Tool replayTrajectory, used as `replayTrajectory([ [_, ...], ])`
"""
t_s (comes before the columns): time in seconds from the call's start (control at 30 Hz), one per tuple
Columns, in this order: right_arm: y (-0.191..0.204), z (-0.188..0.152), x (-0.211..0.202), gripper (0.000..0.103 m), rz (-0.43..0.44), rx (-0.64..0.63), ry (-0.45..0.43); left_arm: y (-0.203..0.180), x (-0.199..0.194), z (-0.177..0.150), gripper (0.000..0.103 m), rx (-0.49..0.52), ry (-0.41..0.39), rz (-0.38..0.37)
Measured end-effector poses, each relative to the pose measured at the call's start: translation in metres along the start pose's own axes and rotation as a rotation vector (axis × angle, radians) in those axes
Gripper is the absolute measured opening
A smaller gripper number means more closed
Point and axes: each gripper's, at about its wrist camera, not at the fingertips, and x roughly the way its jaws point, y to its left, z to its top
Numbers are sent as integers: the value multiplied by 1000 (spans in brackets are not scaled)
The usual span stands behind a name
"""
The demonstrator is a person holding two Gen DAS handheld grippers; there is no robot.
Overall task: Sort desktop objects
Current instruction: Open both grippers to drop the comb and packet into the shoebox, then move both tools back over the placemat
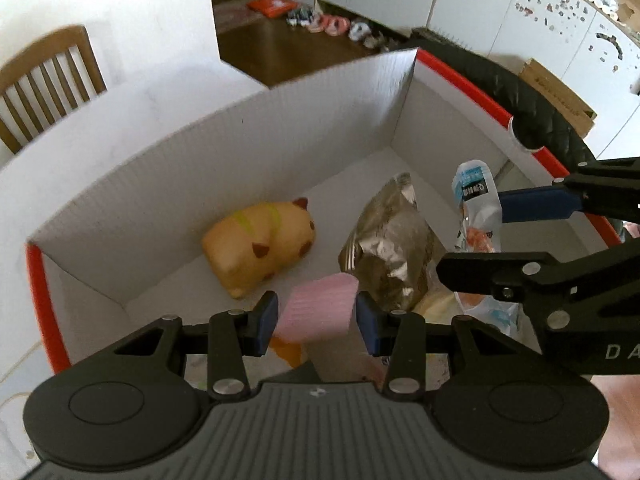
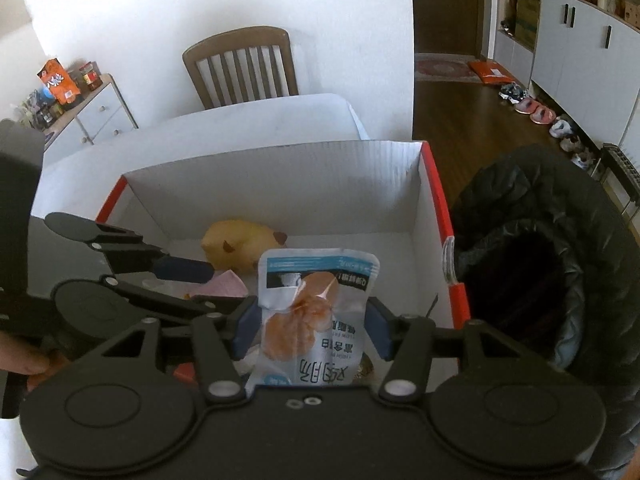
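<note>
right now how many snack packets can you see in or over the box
2: a white-blue chicken snack pouch held in the right gripper, and a crinkled silver-brown foil packet on the box floor. Others may be hidden.

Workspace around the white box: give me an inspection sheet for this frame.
Surface: white table under the box.
Job's things: white box holds yellow plush toy and foil bag; pink item, snack pouch.
Clutter: more packets in the box, unclear.
Grippers: left gripper around the pink item, grip unclear; right gripper shut on the snack pouch.
Cables: nothing seen.
Surroundings: wooden chair, black jacket, shoes.
</note>
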Motion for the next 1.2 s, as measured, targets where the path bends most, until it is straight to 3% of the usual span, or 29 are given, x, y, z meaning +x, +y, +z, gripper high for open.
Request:
replayTrajectory([
  [0.2,1,-2,3,59,-6,-25,3,6,-4,-3,44,-25,6,-18],
  [0.47,2,-1,-8,65,11,-40,-14,14,-27,-15,46,-76,-50,-32],
  [0.53,3,-1,-13,71,23,-41,-19,13,-34,-18,46,-88,-66,-36],
  [1.2,18,-9,-65,72,111,-54,-64,0,-120,-61,47,-112,-277,-39],
])
